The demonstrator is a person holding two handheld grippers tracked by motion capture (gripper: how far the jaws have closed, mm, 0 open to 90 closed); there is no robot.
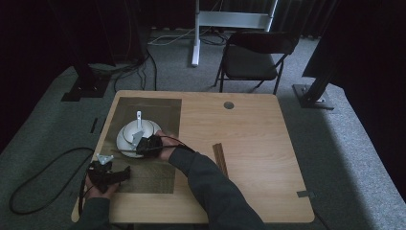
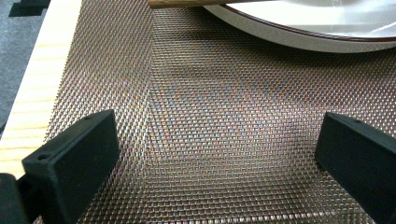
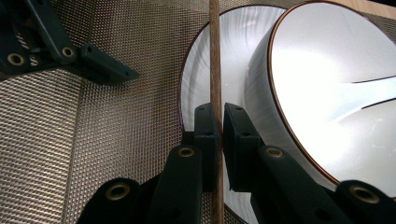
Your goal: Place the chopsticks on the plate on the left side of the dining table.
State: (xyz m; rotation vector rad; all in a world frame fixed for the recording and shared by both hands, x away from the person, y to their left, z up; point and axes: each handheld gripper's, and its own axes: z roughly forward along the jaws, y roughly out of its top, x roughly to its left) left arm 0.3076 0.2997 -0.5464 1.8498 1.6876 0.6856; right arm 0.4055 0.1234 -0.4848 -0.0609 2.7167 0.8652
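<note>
A white bowl [image 1: 135, 130] sits on a white plate [image 1: 122, 145] with a thin brown rim, on a woven metallic placemat [image 1: 160, 111]. A white spoon [image 1: 139, 116] leans out of the bowl at the far side. My right gripper [image 1: 143, 143] is at the plate's near edge, shut on a thin wooden chopstick [image 3: 215, 65]. That chopstick runs over the plate [image 3: 201, 70] beside the bowl [image 3: 327, 93], pinched between the right gripper [image 3: 219, 116] jaws. My left gripper [image 2: 219, 135] stands open just above the placemat [image 2: 210, 107]; it shows as the left gripper [image 1: 122, 173] at the mat's near left corner.
More brown chopsticks [image 1: 219, 158] lie on the bare wooden table [image 1: 249, 129] right of the mat. A round cable hole [image 1: 229, 105] is at the far edge. A black folding chair [image 1: 253, 57] stands behind the table. A cable [image 1: 43, 167] loops on the floor at left.
</note>
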